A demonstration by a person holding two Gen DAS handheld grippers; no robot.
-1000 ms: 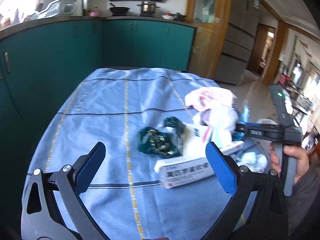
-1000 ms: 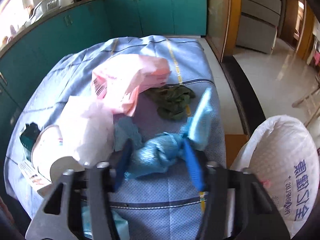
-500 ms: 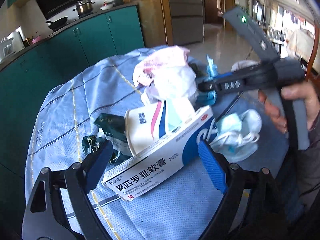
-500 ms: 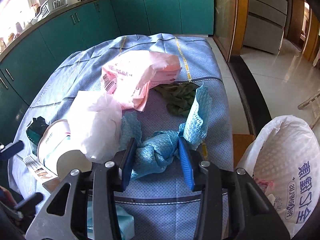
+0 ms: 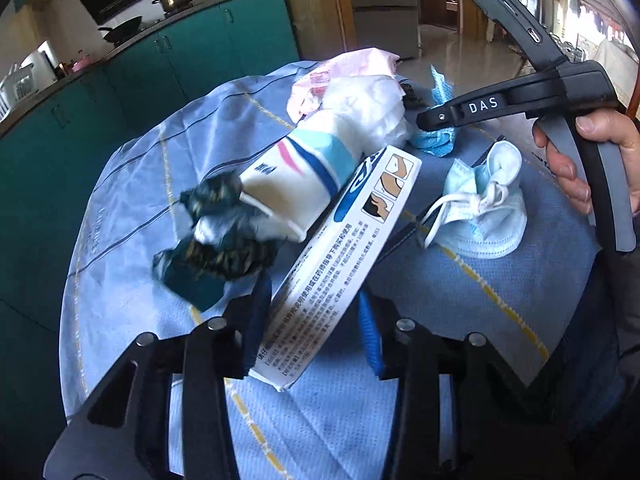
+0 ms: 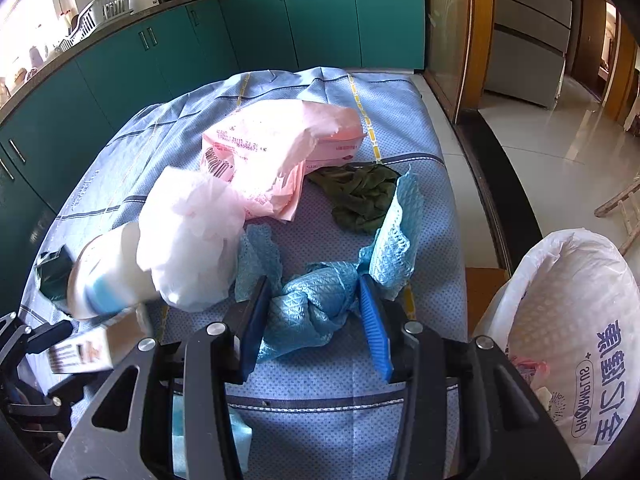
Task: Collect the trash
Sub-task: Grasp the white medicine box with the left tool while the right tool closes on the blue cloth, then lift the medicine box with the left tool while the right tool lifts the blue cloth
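Trash is scattered all over the blue tablecloth (image 6: 400, 92). Biggest thing nearby is the white trash bag (image 6: 568, 320), sitting open off the table's right edge. On the cloth there's a pink plastic wrapper (image 6: 272, 140), and a paper cup (image 5: 296, 184) lying on its side, stuffed with white plastic. The left gripper (image 5: 312, 324) has its fingers clamped on one end of a white medicine box (image 5: 344, 252), which is tilted up against the cup. The right gripper (image 6: 316, 308) has its blue pads squeezing a crumpled blue cloth (image 6: 316, 300). Then a dark green rag (image 6: 360, 196) just beyond that, a dark foil wrapper (image 5: 216, 240) beside the cup's base, and a light blue face mask (image 5: 484, 216) to the right of the box.
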